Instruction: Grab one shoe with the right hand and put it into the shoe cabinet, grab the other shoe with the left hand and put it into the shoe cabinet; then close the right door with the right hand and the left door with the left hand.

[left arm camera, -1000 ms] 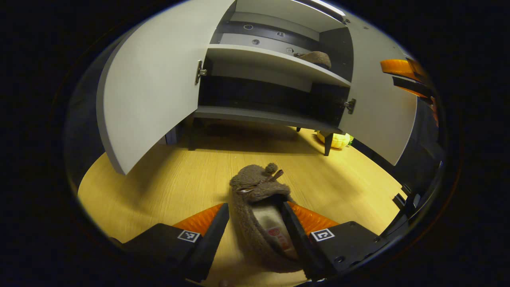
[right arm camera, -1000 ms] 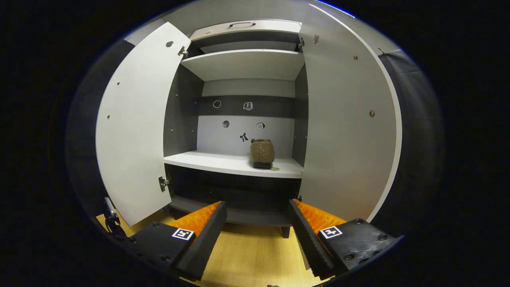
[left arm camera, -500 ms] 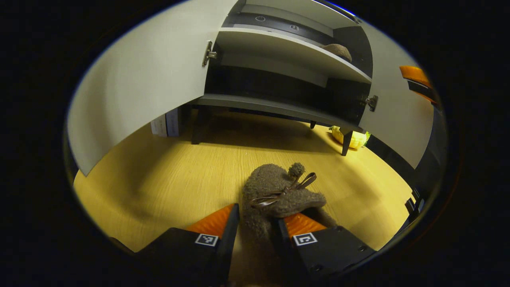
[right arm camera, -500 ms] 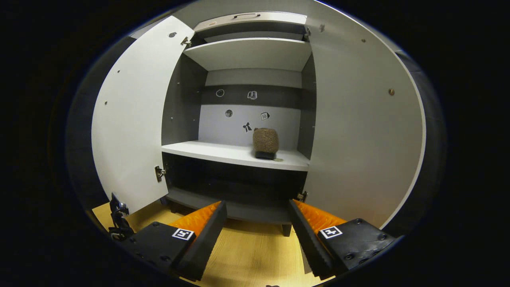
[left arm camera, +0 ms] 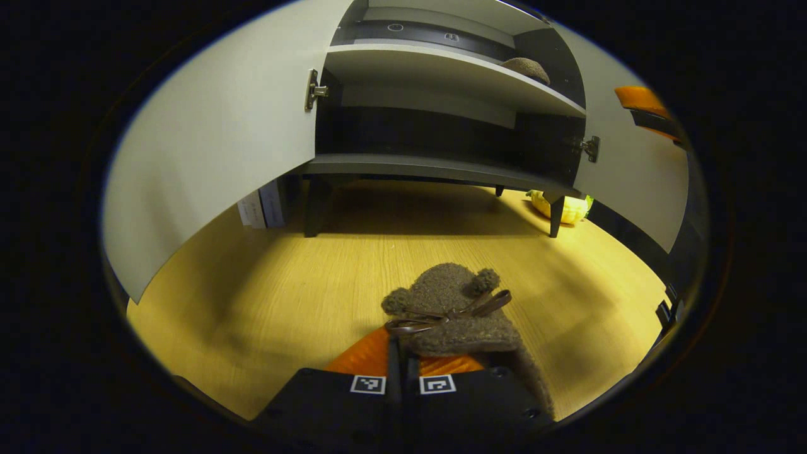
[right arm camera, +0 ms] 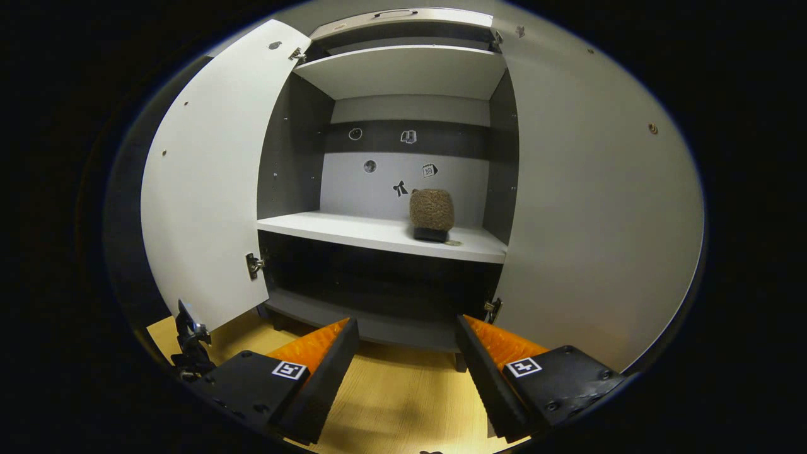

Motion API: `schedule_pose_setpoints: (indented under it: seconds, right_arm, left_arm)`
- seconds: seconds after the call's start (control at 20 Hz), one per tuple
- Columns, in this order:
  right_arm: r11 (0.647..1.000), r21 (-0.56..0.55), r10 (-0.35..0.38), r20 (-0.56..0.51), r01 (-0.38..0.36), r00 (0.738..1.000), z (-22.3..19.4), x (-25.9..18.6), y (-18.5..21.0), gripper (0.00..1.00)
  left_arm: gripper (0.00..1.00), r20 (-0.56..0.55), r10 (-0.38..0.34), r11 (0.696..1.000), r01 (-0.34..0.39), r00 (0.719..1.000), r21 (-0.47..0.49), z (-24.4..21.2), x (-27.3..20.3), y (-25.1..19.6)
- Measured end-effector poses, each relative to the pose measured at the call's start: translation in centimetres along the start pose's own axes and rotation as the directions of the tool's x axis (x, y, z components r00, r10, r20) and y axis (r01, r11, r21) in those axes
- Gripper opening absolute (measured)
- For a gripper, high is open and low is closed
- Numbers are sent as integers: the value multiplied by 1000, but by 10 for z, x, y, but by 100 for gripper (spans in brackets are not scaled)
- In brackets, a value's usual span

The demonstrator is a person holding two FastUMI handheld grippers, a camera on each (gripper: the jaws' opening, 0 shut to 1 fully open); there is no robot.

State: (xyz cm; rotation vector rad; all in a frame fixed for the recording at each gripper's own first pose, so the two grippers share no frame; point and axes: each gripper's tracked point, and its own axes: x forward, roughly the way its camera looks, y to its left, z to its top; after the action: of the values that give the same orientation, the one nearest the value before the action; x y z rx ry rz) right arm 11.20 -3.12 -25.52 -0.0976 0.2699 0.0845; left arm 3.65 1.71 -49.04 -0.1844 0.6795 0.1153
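A fuzzy brown slipper (left arm camera: 451, 306) with a thin bow lies on the wooden floor in the left gripper view. My left gripper (left arm camera: 402, 356) is shut on the slipper's near side wall, its fingers almost touching. The second brown slipper (right arm camera: 432, 211) stands on the middle shelf (right arm camera: 353, 230) of the shoe cabinet, toward the right; in the left gripper view this slipper (left arm camera: 526, 66) peeks over the shelf edge. Both cabinet doors hang wide: the left door (right arm camera: 202, 189) and the right door (right arm camera: 592, 208). My right gripper (right arm camera: 406, 353) is open and bare, held in front of the cabinet's lower part.
A yellow object (left arm camera: 558, 208) lies on the floor beside the cabinet's right leg. A pale box (left arm camera: 258, 208) stands behind the left door. The wooden floor (left arm camera: 284, 284) stretches between the slipper and the cabinet. The other gripper (left arm camera: 649, 110) shows at the right edge.
My left gripper's fingers have come together on the slipper's side wall. The right gripper has drifted a little toward the cabinet, still open.
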Motion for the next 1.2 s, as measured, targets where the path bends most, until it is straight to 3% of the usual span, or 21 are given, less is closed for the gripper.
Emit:
schedule_pose_setpoints:
  seconds: [0.25, 0.7, 1.0, 1.2]
  right_arm:
    - [999, 0, 42, 29, -42, 999, 30, 0, 3, 98]
    - [994, 13, 104, 85, -106, 991, 114, -3, -14, 98]
    - [979, 59, 185, 135, -195, 973, 152, -14, -9, 98]
    - [968, 66, 230, 149, -241, 962, 160, -17, 0, 98]
  left_arm:
    - [5, 22, 15, 999, -16, 1000, 41, 46, -56, -21]
    - [5, 153, -23, 999, 18, 988, 36, 230, -164, -83]
    - [5, 287, 75, 988, -109, 955, 106, 352, -167, -65]
    - [5, 327, 67, 991, -102, 942, 91, 418, -133, -59]
